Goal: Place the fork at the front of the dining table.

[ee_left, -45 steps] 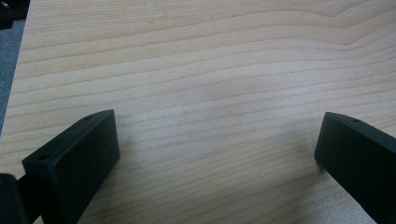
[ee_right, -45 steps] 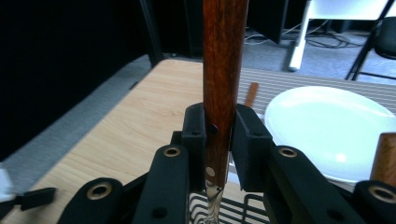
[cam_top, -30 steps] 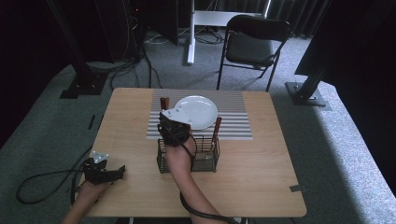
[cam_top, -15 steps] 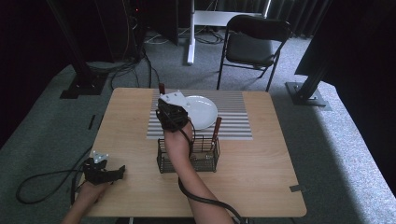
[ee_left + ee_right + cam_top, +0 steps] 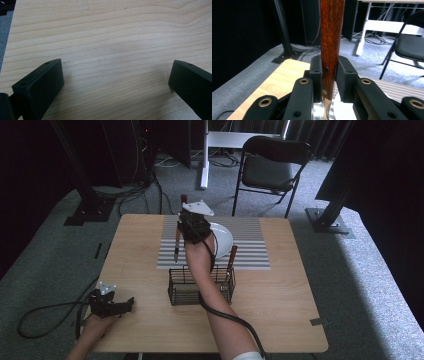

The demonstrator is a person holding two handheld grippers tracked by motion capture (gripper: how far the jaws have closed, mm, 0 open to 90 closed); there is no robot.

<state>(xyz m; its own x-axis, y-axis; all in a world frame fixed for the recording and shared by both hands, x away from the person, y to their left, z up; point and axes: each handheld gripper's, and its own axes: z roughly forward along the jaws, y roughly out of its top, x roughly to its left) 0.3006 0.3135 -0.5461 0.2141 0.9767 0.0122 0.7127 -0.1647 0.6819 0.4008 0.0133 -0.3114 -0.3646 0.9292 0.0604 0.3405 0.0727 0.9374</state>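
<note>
**Right gripper holds a knife above the mat**

The right gripper (image 5: pixel 186 226) clamps the brown wooden handle of a steel knife (image 5: pixel 331 37), blade down, over the grey striped mat (image 5: pixel 250 250), at 12 o'clock from the black wire basket (image 5: pixel 200 287). The left gripper (image 5: pixel 115 82) rests spread wide on the wooden table (image 5: pixel 280 315).

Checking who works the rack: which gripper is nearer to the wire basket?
Right. The right gripper hangs beyond the wire basket, over the striped mat; the left gripper rests well off to its left.

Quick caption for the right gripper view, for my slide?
Right gripper shut on a knife's wooden handle, held upright above the table.
</note>
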